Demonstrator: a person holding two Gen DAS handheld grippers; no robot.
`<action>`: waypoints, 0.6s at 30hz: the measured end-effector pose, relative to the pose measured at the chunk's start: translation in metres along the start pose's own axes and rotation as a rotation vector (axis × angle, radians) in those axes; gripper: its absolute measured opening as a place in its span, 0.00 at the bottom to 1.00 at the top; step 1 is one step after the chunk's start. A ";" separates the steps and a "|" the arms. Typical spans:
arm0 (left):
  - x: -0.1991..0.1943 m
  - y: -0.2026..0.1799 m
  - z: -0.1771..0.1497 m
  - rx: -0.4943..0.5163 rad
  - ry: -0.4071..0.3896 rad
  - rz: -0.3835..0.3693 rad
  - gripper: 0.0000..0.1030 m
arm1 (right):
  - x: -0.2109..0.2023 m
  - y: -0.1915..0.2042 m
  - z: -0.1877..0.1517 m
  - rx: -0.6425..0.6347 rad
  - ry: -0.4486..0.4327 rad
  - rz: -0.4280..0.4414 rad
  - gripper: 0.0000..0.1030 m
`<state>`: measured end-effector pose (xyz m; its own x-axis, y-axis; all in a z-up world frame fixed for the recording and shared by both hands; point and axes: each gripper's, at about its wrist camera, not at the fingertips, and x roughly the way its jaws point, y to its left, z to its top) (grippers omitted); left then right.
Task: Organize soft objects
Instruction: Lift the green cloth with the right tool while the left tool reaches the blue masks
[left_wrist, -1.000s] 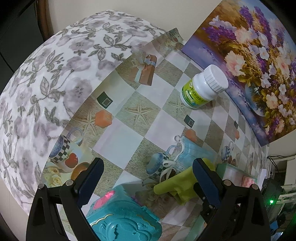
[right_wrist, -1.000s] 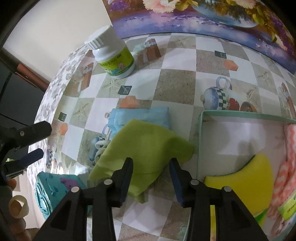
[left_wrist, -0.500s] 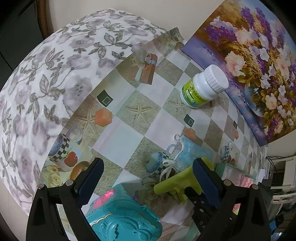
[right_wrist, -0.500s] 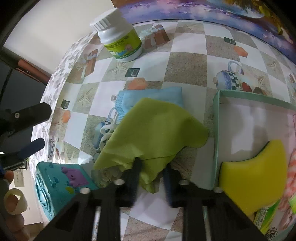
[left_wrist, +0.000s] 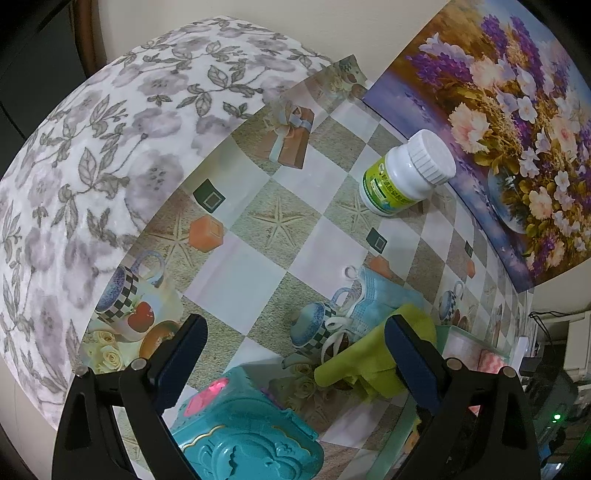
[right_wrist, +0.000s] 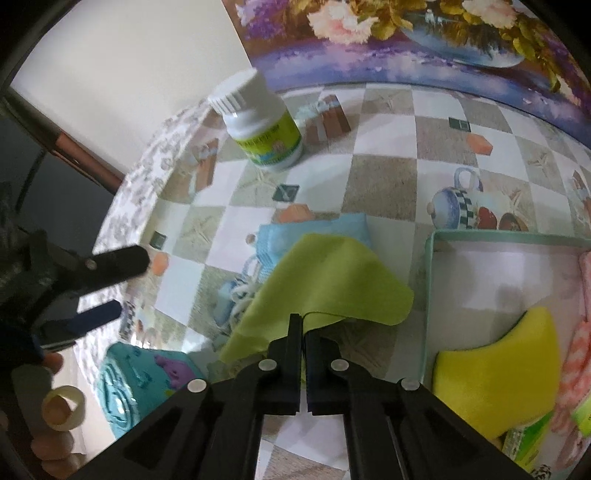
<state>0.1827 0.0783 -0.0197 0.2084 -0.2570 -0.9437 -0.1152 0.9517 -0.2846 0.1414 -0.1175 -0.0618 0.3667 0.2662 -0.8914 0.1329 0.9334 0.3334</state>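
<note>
On my far left the left gripper hangs over the table edge with its jaws spread wide and nothing between them; a hand shows below it. Under it sits a teal plastic toy case on the checkered tablecloth. Further back stands a white pill bottle with a green label, near the flower painting. Toward the middle, a light blue face mask lies flat with the green cloth draped over it. My right gripper has just been closing and now pinches the near edge of that green cloth, jaws pressed together on the fabric. To the right is the pale green tray, holding a yellow sponge and a pink striped cloth at its far side.
</note>
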 end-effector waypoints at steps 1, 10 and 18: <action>0.000 0.000 0.000 0.001 -0.001 0.000 0.94 | -0.002 0.000 0.001 0.005 -0.010 0.011 0.01; -0.006 0.000 0.001 -0.004 -0.019 -0.003 0.94 | -0.036 0.003 0.010 0.019 -0.136 0.098 0.01; -0.012 -0.002 0.001 0.000 -0.030 -0.015 0.94 | -0.079 0.006 0.017 0.014 -0.254 0.134 0.01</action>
<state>0.1811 0.0798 -0.0076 0.2390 -0.2658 -0.9339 -0.1118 0.9479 -0.2984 0.1289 -0.1372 0.0154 0.6009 0.3165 -0.7340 0.0797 0.8900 0.4490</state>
